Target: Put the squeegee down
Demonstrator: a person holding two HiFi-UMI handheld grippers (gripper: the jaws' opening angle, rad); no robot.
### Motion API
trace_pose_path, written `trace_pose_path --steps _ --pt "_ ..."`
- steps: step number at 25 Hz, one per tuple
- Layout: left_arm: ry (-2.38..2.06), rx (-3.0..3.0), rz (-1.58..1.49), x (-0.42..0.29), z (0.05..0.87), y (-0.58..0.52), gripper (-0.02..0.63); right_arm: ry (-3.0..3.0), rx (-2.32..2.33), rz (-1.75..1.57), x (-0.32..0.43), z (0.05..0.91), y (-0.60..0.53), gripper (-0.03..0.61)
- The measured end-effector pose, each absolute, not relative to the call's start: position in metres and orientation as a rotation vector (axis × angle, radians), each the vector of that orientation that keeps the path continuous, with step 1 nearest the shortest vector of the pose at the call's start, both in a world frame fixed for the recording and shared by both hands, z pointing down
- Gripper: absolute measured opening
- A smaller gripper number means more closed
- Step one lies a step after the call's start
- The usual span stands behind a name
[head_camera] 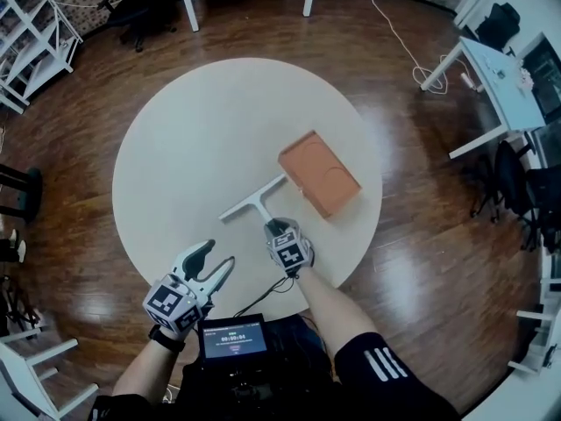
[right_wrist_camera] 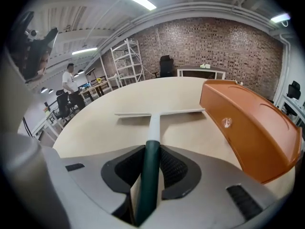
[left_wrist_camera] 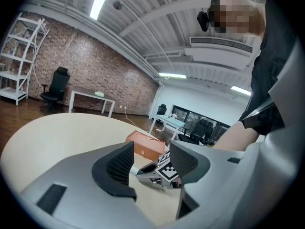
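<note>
**Squeegee clamped by its handle, blade by the orange box**

The right gripper has its jaws closed narrowly on the dark green handle of the squeegee. In the right gripper view the handle runs straight out between the ribbed pads of the gripper to the pale T-shaped blade of the squeegee. The blade lies low on the round table, one end just beside the orange box; whether it touches the box cannot be told.

The left gripper hangs over the table's edge, farther from the box than the right one. Its jaws stand wide apart with nothing between them.

A small screen below the grippers shows digits too small to read. Black-and-white square markers cover each gripper's cube, and three white stripes mark the person's dark shorts.
</note>
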State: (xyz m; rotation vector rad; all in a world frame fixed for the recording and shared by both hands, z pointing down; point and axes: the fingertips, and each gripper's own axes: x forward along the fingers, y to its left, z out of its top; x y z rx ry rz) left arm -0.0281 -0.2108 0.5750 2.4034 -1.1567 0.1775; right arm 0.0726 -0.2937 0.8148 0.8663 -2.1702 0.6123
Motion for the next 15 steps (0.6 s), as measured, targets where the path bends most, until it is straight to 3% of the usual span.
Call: trace_pose_path --steps 12,15 --pt "-1.112 2.403 0.2 -0.01 0.577 -0.209 0.239 -2.141 0.827 0.605 0.071 0.833 -0.289 0.126" --pt "-1.145 2.393 0.185 -0.019 0.58 -0.208 0.239 -2.166 0.839 0.617 0.068 0.827 -0.291 0.166"
